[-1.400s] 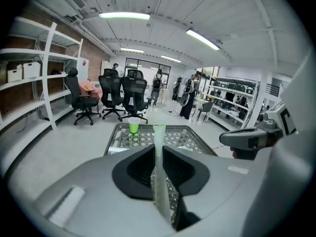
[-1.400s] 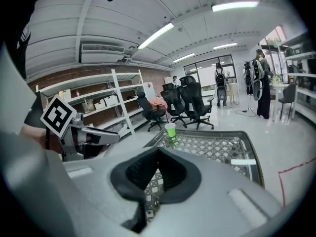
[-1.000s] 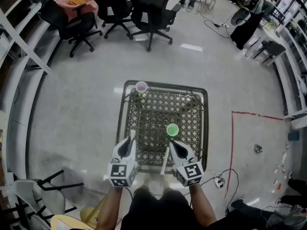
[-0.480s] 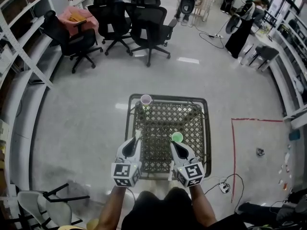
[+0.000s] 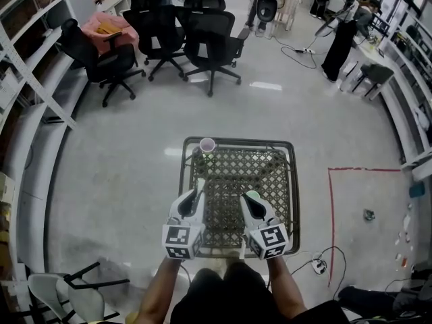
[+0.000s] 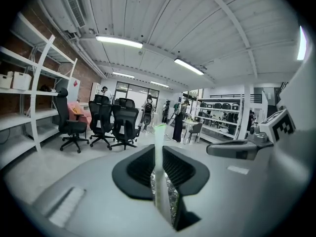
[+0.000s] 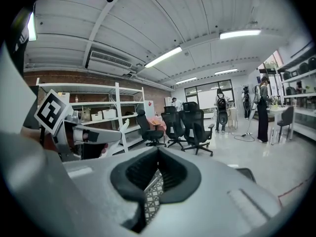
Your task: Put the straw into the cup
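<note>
My left gripper point(image 6: 159, 151) pinches a thin pale straw point(image 6: 159, 135) standing up, my right gripper point(image 7: 158, 152) is pressed together with nothing in it, and I can't see into the green cup point(image 5: 252, 195) on the bench point(image 5: 278, 174).

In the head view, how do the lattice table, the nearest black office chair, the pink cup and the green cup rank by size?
1. Square metal lattice table.
2. Black office chair, farther from the camera.
3. Pale pink cup and green cup: alike; the green one is partly hidden, so unranked.
</note>
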The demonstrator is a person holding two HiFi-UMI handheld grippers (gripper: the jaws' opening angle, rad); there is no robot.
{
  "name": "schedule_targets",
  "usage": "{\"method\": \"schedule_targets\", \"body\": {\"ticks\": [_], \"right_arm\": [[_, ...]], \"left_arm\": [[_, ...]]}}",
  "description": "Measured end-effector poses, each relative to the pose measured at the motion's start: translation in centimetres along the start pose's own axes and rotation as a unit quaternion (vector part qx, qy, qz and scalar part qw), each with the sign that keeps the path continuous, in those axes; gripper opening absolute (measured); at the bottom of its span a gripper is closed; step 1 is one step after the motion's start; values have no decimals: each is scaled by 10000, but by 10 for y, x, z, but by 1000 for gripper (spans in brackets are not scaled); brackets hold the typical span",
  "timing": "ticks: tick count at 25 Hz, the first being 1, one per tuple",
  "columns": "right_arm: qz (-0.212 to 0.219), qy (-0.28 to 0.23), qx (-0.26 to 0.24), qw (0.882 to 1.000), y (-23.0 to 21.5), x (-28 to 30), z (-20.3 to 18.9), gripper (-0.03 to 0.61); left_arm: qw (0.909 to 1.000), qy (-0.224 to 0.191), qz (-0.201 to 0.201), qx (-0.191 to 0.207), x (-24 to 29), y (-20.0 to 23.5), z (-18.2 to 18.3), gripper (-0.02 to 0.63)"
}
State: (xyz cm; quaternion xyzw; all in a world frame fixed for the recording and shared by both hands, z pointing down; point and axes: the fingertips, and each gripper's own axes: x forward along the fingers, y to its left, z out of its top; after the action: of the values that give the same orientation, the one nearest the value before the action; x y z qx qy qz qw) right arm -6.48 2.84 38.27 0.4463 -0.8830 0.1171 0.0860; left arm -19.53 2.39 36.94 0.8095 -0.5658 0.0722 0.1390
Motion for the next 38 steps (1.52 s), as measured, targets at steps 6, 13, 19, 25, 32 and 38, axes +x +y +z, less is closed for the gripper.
{"method": "schedule_targets", "body": {"ticks": [6, 13, 19, 25, 32, 38], "right_arm": [[48, 35, -89, 9999, -16, 35, 7, 3], [141, 90, 57, 9998, -46, 87, 10, 3], [185, 189, 198, 9995, -70, 129, 3, 3], [247, 240, 330, 9989, -87, 172, 2, 3], [236, 361, 427, 9982, -105, 209, -11, 3], [184, 466, 456, 9977, -128, 237, -26, 3]], "left_arm": [[9999, -8, 107, -110, 33, 21, 10, 55], [9998, 0, 119, -151, 90, 42, 18, 56], [9997, -57, 83, -203, 133, 57, 18, 55], [9992, -53, 156, -354, 168, 85, 13, 55], [9990, -54, 179, -402, 207, 108, 0, 55], [9989, -98, 141, -439, 241, 119, -10, 55]]}}
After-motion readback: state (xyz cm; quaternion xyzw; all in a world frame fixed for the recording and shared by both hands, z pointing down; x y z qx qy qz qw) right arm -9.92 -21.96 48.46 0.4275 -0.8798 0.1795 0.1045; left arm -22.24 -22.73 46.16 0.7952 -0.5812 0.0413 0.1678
